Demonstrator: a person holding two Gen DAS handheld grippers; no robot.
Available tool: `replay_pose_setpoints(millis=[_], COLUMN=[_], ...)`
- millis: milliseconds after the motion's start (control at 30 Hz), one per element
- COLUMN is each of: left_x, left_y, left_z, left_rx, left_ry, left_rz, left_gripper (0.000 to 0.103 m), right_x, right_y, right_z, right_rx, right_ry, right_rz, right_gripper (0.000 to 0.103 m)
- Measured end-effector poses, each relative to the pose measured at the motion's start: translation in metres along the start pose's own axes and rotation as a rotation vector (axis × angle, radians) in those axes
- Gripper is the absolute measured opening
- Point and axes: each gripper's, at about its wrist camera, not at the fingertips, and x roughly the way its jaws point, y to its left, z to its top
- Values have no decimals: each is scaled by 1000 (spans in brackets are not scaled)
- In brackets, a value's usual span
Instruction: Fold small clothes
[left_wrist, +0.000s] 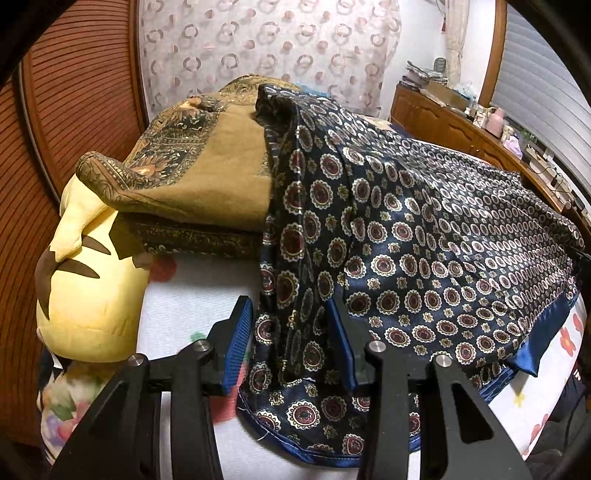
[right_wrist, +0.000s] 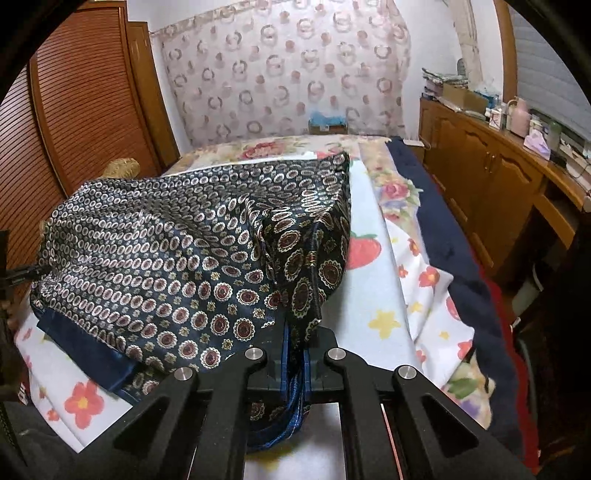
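Right wrist view shows the right claw (right_wrist: 293, 363) pinched tight on a gathered edge of the navy patterned scarf (right_wrist: 177, 258), the blue hem bunched between its pads and spilling out below them. Left wrist view shows the left claw (left_wrist: 291, 347) standing about half wide with a hanging fold of the same scarf (left_wrist: 406, 236) between its blue pads (left_wrist: 236, 343); the cloth fills most of the gap and seems to touch the right-hand pad, but I cannot tell that it is truly pinched. To do this step well, I judge the left claw should close firmly on its fold before either hand moves off, so both ends are held alike; then the two claws should move apart until the cloth is taut, and bring edge to edge over the flat of the bed (right_wrist: 369, 302) rather than over the heap behind. The fabric looks thin and slippery, so a shallow bite could slide out. The scarf lies raised and draped between the two claws over the flowered sheet, with a plain blue border showing at its lower edge; it is dark navy with rows of round red-and-cream medallions, larger near the claws and smaller toward the far side. Just beside it sit a brown paisley cloth (left_wrist: 207, 177) and a yellow plush toy (left_wrist: 92, 288).
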Motion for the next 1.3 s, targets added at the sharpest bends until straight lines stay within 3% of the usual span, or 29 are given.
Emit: replay_pose_setpoints(millis=[33,100,167,600,733,900,1000,1067,1133,1300], left_x=[0,-1,-4,-79,-87,-72,-69,-70,-73,-82], left_y=[0,0,0,-2,-1,-3,-4,-7,-12,-37], left_z=[0,0,0,14,10,0,-4,-4,-1,16], left_rx=[3,8,-5,-17,-11,-13,-13,-14,-10,28], left_ry=[-1,4,4,-178,-181,-143,-132,-135,-144,-184], left_rz=[-3,-60,-106,-198,-205,-198,-187,-193,-195,-213], left_gripper=[41,12,4,3,3,3,3,3,3,3], right_x=[1,2,1,-58,-66,-46,-37,-37,-39,-53], right_y=[1,2,2,6,4,-5,-6,-6,-6,-2], right_z=[-1,-2,1,9,-5,-26,-29,-26,-23,-18], right_rx=[-4,-5,-2,8,25,77,78,78,75,37], right_ry=[3,5,-3,-99,-67,5,28,30,33,-4], right_rz=[-2,-4,-2,35,40,14,1,-14,-31,-33], right_gripper=[5,5,5,5,5,5,12,22,46,50])
